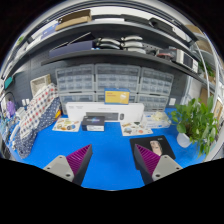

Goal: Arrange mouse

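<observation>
The gripper hangs wide open above the blue mat, its 2 pink-padded fingers holding nothing. No mouse can be made out; a potted plant stands at the mat's right edge.

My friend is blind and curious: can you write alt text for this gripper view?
The gripper hangs open with nothing between its two pink-padded fingers, above a blue table. Beyond stand a white box, drawer cabinets and a potted plant; no mouse can be made out.

tongs | open wide | nothing btwn pads | level
</observation>
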A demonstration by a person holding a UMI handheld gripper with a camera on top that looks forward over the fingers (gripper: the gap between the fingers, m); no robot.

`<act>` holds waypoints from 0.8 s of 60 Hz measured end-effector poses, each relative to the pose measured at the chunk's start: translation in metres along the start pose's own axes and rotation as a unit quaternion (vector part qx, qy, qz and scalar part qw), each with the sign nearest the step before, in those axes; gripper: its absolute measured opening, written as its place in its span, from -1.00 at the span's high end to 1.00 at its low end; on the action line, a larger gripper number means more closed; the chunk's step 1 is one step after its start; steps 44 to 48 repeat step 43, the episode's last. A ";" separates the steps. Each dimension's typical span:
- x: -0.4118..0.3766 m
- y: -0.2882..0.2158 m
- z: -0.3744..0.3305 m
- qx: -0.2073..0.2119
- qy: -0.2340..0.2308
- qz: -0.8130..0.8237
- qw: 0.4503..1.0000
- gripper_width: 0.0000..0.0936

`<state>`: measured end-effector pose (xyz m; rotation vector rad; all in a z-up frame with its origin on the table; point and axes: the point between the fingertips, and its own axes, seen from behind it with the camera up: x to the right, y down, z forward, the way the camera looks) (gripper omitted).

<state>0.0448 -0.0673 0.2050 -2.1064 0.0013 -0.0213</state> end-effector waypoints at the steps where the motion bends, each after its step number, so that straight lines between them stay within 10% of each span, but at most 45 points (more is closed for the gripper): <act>1: -0.005 0.001 -0.003 0.001 -0.002 0.000 1.000 -0.83; 48: -0.072 0.040 -0.047 -0.019 -0.013 0.010 1.000 -0.83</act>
